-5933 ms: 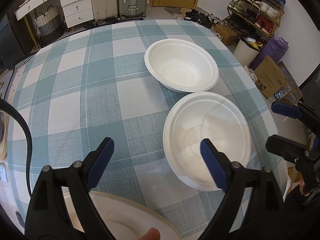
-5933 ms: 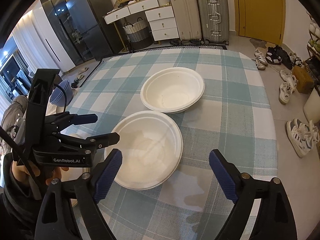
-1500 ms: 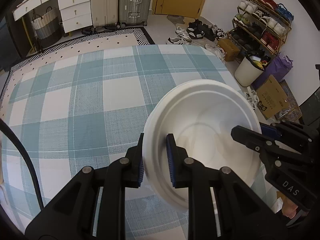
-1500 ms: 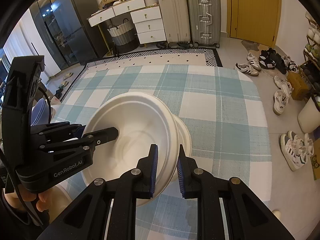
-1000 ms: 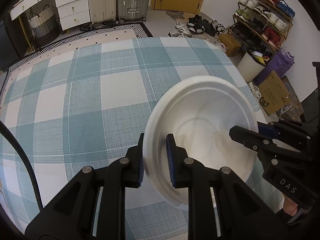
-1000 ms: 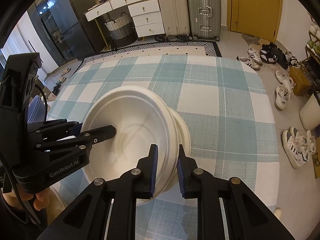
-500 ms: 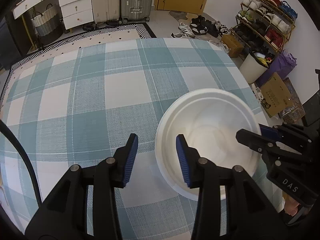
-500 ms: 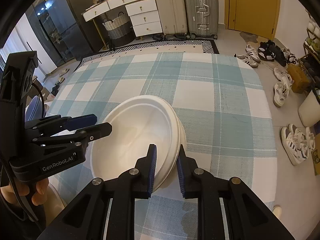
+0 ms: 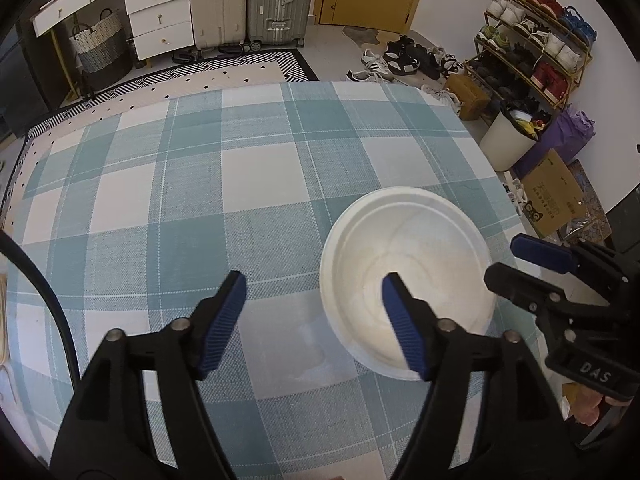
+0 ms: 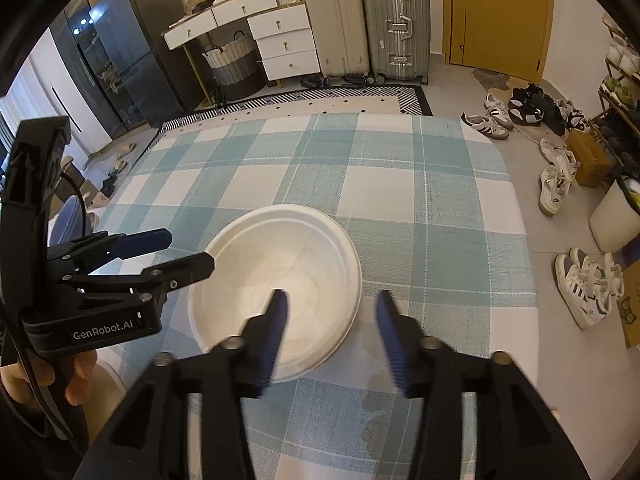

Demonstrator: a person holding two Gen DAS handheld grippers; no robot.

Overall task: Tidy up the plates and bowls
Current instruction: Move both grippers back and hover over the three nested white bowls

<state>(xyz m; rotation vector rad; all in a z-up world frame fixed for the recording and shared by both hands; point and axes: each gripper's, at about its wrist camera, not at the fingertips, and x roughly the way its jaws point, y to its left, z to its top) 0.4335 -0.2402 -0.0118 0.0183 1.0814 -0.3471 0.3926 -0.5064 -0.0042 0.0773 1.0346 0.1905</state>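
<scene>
A stack of white bowls (image 9: 408, 276) rests on the checked tablecloth (image 9: 240, 184); it also shows in the right wrist view (image 10: 276, 276). My left gripper (image 9: 314, 300) is open, its jaws spread apart, its right finger over the bowl's near-left rim, holding nothing. My right gripper (image 10: 330, 312) is open, straddling the bowl's near-right rim, holding nothing. The left gripper also shows at the bowl's left side in the right wrist view (image 10: 176, 252); the right gripper shows at the bowl's right in the left wrist view (image 9: 528, 260).
A white plate's edge (image 10: 110, 372) lies near the table's front left, by the hand. The table's right edge (image 10: 524, 240) drops to a floor with shoes (image 10: 588, 280) and a white bin (image 9: 506, 144). Suitcases (image 10: 396, 20) and drawers stand beyond the table.
Both grippers have opened and let go of the bowl, which now sits nested in the other bowl on the table. Both grippers have drawn back slightly.
</scene>
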